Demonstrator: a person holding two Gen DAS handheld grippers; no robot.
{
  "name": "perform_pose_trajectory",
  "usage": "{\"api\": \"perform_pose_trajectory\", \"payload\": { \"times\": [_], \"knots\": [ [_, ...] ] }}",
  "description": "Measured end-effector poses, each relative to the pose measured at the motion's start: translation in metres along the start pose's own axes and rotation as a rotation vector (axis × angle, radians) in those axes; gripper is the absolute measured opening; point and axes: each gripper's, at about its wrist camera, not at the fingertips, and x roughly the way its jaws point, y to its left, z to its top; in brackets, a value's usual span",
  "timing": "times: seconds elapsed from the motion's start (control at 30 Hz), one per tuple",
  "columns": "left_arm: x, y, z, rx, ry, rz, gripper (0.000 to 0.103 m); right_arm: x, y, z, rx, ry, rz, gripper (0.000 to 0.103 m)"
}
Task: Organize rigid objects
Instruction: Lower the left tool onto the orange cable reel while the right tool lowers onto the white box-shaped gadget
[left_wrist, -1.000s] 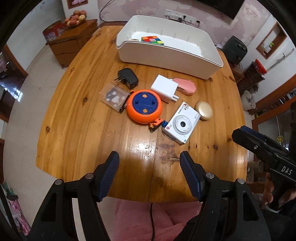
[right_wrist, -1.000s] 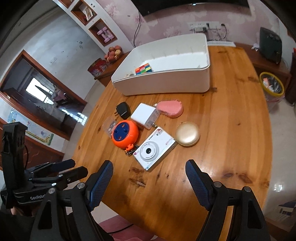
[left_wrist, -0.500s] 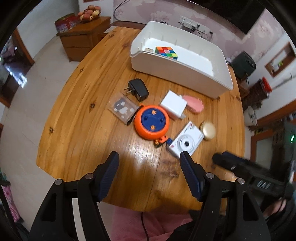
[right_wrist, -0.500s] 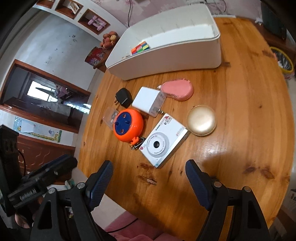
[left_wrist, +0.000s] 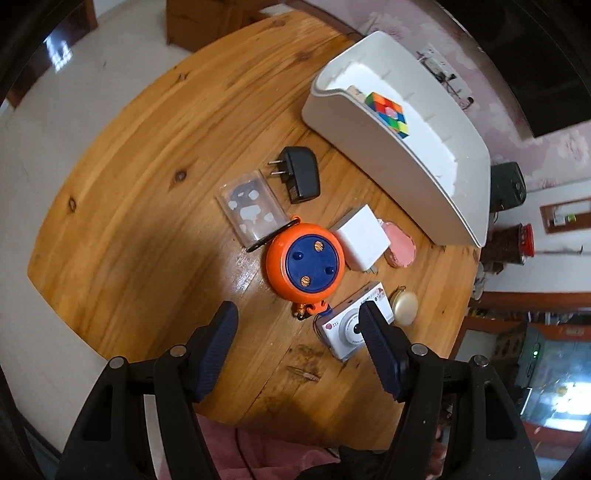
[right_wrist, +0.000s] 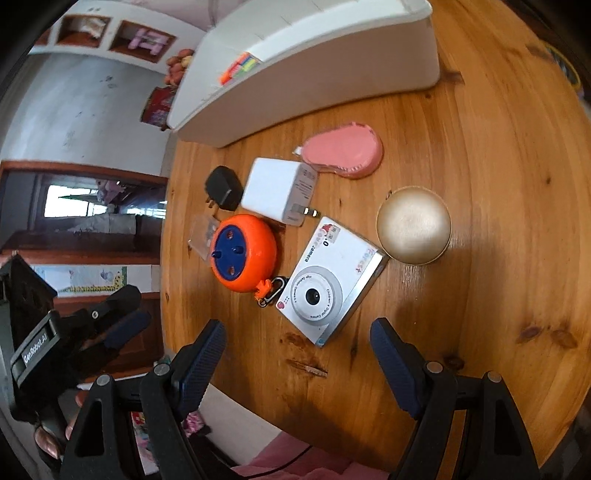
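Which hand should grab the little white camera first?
Probably the right. The right gripper is open with the white camera lying just ahead, centred between its fingers. The left gripper is open too, but sees the camera off behind one finger.

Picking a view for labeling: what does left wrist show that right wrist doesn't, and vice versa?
Left wrist only: the bin's inside, with the cube fully visible, and the clear case unobstructed.

Right wrist only: the left tool at frame left, open and empty, and the camera whole; in the left view a finger hides part of it.

Both: the orange reel, white charger, black plug, pink item, gold disc, and the table. The right tool is open.
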Motion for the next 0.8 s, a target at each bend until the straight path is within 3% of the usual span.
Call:
{"api": "perform_pose_trajectory", "payload": {
  "times": [0.23, 0.8],
  "knots": [
    [0.016, 0.001, 0.013, -0.031, 0.052, -0.009, 0.072, 0.015, -0.011, 0.011, 0.116, 0.046, -0.053, 0.081],
    [0.064, -0.003, 0.032, -0.037, 0.238, -0.002, 0.072, 0.037, -0.012, 0.021, 0.200, 0.097, -0.156, 0.081]
  ]
}}
